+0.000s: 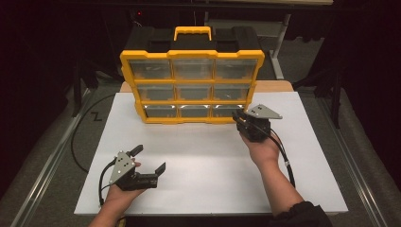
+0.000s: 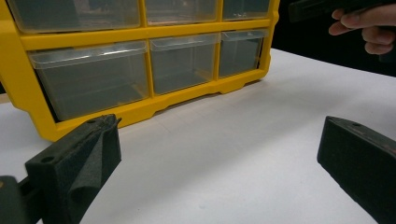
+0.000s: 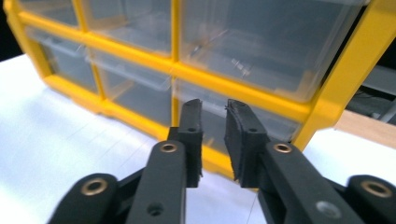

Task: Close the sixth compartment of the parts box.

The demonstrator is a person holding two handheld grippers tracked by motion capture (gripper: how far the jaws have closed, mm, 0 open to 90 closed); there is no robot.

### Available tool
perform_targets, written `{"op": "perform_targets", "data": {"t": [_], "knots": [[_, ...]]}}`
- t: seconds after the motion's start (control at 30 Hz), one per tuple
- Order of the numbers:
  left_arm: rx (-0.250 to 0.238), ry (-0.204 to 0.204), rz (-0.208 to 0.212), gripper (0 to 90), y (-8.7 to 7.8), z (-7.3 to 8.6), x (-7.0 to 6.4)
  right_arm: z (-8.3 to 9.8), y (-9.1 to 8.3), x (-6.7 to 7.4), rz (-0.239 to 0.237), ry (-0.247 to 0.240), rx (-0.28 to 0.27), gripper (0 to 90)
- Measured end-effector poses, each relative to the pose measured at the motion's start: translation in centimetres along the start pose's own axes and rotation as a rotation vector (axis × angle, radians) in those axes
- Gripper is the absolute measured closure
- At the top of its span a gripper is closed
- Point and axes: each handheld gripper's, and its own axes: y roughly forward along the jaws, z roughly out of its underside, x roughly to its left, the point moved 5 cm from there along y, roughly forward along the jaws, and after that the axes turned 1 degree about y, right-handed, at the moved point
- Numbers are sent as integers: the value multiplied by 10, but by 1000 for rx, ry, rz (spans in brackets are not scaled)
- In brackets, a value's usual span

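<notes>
A yellow organiser with nine clear drawers stands upright at the back of the white board, its carry handle on top. My right gripper is held just in front of the bottom right drawer. In the right gripper view its jaws stand a narrow gap apart with nothing between them, pointing at that drawer. My left gripper hovers low at the front left, wide open and empty, facing the organiser's bottom row.
The board lies on a wooden table with dark floor around it. A black case sits behind the organiser. Cables trail from both grippers toward the front edge. Bare white surface spreads between the two hands.
</notes>
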Motion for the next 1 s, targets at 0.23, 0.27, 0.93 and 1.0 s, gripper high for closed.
{"op": "perform_targets", "data": {"t": [0.23, 0.27, 0.93, 1.0], "knots": [[0, 2, -2, 3, 0, 0, 0, 17, -15, 8, -38, -11, 2, 580], [-1, 2, -3, 3, 0, 0, 0, 19, -17, 8, -43, -9, 0, 553], [8, 8, -24, 3, -2, 1, 5, 79, -87, 12, -135, 25, -10, 119], [12, 7, -29, 3, -3, 1, 5, 82, -94, 11, -129, 31, -18, 74]]}}
